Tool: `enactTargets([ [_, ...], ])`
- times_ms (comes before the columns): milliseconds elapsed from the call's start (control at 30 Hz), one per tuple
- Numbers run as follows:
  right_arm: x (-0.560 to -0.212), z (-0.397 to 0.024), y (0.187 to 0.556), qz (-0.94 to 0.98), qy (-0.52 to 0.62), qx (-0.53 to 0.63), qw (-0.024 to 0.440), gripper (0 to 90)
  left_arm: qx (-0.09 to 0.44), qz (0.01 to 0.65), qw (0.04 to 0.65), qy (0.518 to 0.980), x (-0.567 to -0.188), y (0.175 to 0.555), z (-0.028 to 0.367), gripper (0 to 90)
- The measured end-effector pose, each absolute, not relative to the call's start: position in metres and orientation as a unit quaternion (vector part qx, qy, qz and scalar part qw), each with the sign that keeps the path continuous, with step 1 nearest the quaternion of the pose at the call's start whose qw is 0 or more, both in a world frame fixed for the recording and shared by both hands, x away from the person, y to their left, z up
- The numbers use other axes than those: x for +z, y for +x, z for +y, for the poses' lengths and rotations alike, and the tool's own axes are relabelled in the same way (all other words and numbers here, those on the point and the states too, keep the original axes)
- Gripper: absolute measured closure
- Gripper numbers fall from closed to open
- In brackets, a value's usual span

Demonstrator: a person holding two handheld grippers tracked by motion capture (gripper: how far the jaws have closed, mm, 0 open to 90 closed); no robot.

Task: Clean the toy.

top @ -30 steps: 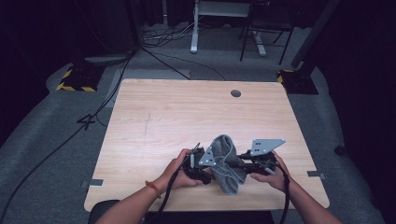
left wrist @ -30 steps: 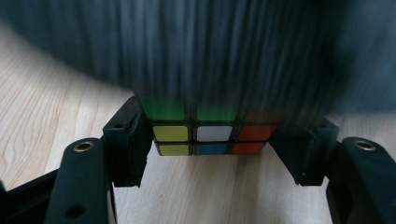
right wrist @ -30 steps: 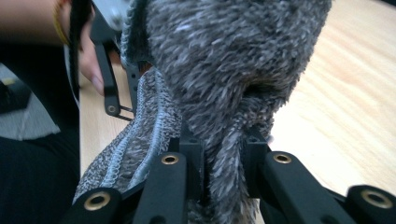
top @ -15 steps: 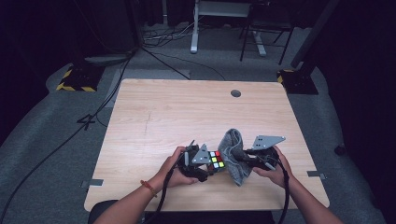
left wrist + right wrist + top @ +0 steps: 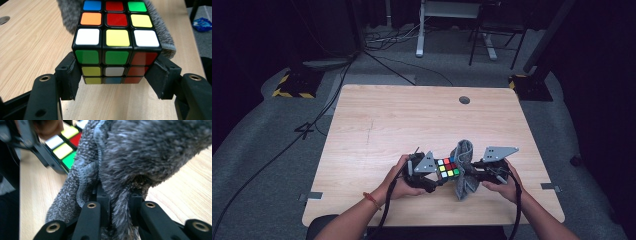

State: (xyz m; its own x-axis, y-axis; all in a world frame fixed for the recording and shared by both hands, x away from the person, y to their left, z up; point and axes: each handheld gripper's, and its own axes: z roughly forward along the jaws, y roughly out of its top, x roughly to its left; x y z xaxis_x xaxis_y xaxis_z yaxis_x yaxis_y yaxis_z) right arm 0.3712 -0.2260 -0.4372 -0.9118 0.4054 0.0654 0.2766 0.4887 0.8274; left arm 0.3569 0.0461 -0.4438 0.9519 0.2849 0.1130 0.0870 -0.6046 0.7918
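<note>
Moved: a second ago the grey cloth (image 5: 464,167) lay draped over the cube (image 5: 448,168) and hid it — now I have it drawn aside to the right, and the cube's coloured top face is bare.
Meaning: I read this as wiping the cube; the top looks done, and the far side, where the cloth still touches, is the face in hand.
Left hand-held gripper (image 5: 113,72): pads pinching the cube by its two lower side rows, cube upright and square to the jaws.
Right hand-held gripper (image 5: 119,202): jaws pressed together on a bunched fold of the cloth — the rest hangs loose above and below.
Cube place: at the near middle of the bench (image 5: 412,115), between my two hands, just off the wood.
Cloth place: touching the cube's right side in the high view, its tail down on the bench.
Edges: the near edge of the bench is close under both hands; the right edge is near my right wrist.
Open room: the whole far half of the bench is bare wood, apart from a small round hole (image 5: 464,100) — room to push forward or left.
</note>
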Motion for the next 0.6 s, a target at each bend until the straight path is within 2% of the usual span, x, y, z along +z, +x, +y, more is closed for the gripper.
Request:
enactTargets([
  [600, -0.417, -0.203, 0.352, 0.847, 0.157, 0.498, 0.1, 78.2, 0.144, 0.093, 0.366, 0.915, -0.457, 0.357, 0.024, 33.7],
])
